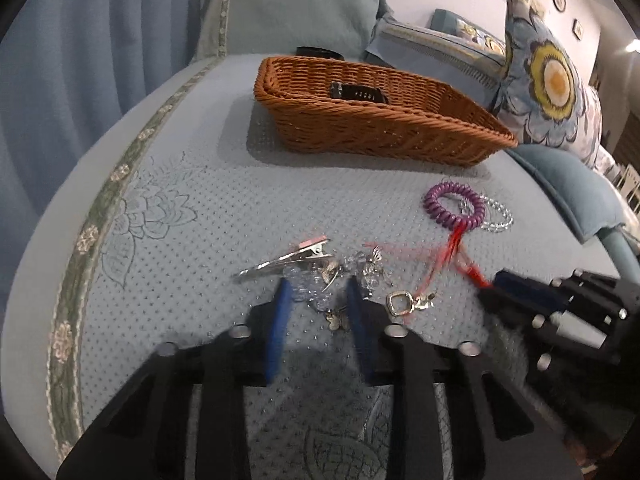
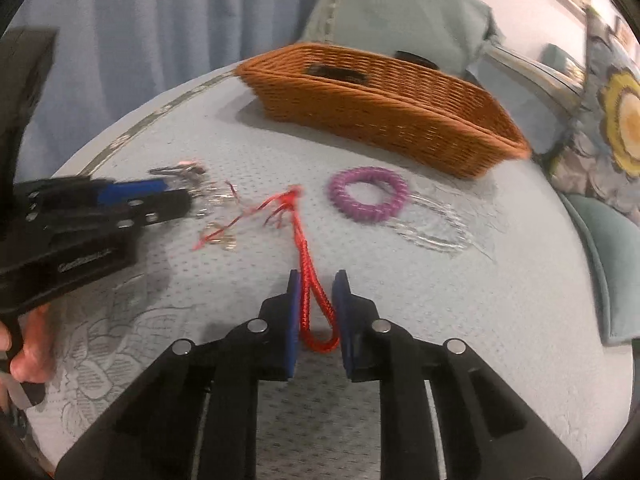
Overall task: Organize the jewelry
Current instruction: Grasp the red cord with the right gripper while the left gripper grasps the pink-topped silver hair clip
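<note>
A brown wicker basket (image 1: pixel 372 116) stands at the back of the pale blue cover, also in the right wrist view (image 2: pixel 380 108). My left gripper (image 1: pixel 318 288) is open around a clear bead bracelet with butterfly charms (image 1: pixel 316 280). A silver hair clip (image 1: pixel 288 260) lies beside it. My right gripper (image 2: pixel 318 280) stands open astride the loop of a red braided cord (image 2: pixel 310 296), whose tassel end and gold clasp (image 1: pixel 400 304) lie on the cover. A purple coil bracelet (image 1: pixel 454 204) and a clear bead bracelet (image 1: pixel 496 216) lie further back.
A dark item (image 1: pixel 358 92) lies inside the basket. A flowered cushion (image 1: pixel 552 84) and a blue cushion (image 1: pixel 576 184) stand on the right. A curtain (image 1: pixel 80 40) hangs on the left. A green patterned border (image 1: pixel 100 208) runs along the cover's left edge.
</note>
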Available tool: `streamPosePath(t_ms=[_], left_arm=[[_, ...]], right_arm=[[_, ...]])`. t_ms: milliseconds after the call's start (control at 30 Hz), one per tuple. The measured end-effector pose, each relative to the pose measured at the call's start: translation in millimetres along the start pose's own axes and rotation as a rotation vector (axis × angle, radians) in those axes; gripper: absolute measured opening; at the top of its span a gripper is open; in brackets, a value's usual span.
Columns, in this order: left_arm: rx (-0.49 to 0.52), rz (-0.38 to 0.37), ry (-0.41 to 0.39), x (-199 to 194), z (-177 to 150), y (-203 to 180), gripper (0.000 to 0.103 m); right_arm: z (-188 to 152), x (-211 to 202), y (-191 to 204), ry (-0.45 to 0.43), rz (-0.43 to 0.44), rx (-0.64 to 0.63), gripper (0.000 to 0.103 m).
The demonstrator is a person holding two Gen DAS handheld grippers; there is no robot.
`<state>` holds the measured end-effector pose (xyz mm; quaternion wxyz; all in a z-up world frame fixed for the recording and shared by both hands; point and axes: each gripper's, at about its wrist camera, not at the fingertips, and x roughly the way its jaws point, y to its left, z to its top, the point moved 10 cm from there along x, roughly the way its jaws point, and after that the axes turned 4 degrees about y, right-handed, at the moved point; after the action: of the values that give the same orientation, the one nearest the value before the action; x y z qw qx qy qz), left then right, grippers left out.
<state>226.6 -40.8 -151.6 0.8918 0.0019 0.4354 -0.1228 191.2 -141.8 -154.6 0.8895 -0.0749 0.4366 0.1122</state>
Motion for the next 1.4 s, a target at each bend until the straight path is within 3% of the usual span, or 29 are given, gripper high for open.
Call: streamPosePath(t_ms=[167,433,467,533,600,833,967,1133,1200,1300,1400], left_arm=[[0.010,-0.021,-0.001,-8.8,-10.7,-3.8,0.013],[-0.028,-0.078,-0.015,-26.7,-32.6,-5.5,0.013],[-0.030,-0.092,-0.017,-27.9,-34.3,-6.8,0.015],[-0.033,-0.150,-0.015,-32.5,-38.7,-13.9,0.028],[-0.018,-0.186,-0.020,-39.2,-42.4,-20.8,0.028],[0.088,-0.017,-0.073,-50.3,-22.4,7.0,0.030],[0.192,-0.048,0.007,-30.7,-19.5,10.4,0.035],[0.261,-0.077,0.017,-24.3,-21.6,5.4,0.034],[0.265,-0.080,0.013,-21.4,-19.5,2.3,0.028],[0.282,-0.071,0.010,-18.9,-19.9,-4.2,0.002],[0.240,-0.054,0.005,-19.4,-21.4,-3.0,0.000]], right_arm=[[-9.9,-4.4,-27.3,0.009,0.009,0.095,0.014],[-12.8,-8.2,-33.2,-0.002,0.050,0.132,0.014],[-12.6,-8.1,-33.2,-0.001,0.052,0.135,0.014],[-12.8,-8.2,-33.4,-0.001,0.061,0.141,0.014],[-12.9,-7.9,-33.0,-0.002,0.062,0.141,0.014],[-12.5,-7.4,-33.3,-0.004,0.064,0.141,0.014],[-12.5,-7.1,-33.4,-0.004,0.069,0.144,0.014],[-12.3,-7.1,-34.1,-0.005,0.073,0.145,0.014],[-12.3,-7.1,-34.3,-0.004,0.073,0.144,0.014],[-12.1,-7.1,-34.3,-0.005,0.074,0.145,0.014],[-12.0,-7.8,-34.5,-0.008,0.080,0.145,0.014]])
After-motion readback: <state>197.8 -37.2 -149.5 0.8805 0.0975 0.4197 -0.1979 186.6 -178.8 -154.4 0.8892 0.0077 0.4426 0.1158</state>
